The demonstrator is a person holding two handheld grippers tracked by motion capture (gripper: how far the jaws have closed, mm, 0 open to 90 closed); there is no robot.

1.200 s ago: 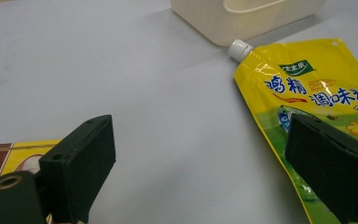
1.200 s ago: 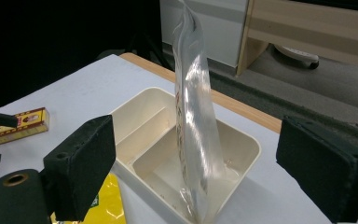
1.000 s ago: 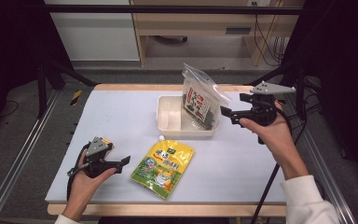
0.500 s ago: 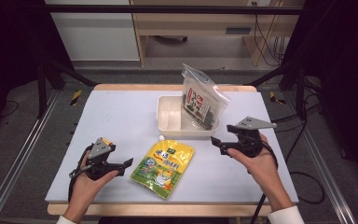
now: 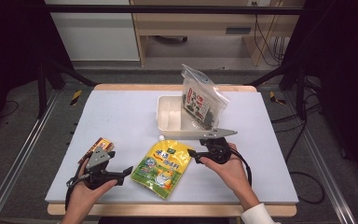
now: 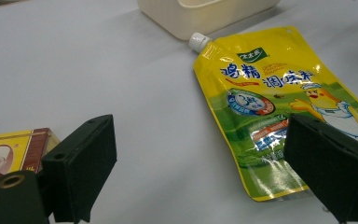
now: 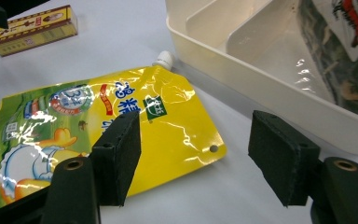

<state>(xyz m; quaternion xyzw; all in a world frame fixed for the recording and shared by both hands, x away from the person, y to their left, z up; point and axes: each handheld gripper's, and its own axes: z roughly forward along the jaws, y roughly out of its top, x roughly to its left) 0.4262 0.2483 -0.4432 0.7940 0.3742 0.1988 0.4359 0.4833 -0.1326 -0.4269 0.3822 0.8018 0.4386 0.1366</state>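
Right gripper [image 5: 192,153] open, just beside yellow pouch [image 5: 163,167] top corner. Left gripper [image 5: 125,173] open, near pouch's other edge. Pouch flat on worktop [image 5: 121,116].

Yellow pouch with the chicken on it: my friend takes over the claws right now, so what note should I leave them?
Left claw: open, holding nothing, low over the table at the lower left edge of the flat yellow spouted pouch.
Right claw: open, holding nothing, at the pouch's upper right corner.
Things: the pouch lies flat in front of the white divided plastic tray. The clear bag of dark seaweed stands in the tray's right compartment. A small yellow and brown box lies by the left hand.
Done: seaweed bag in the tray.
Left: probably the pouch next, then the box.
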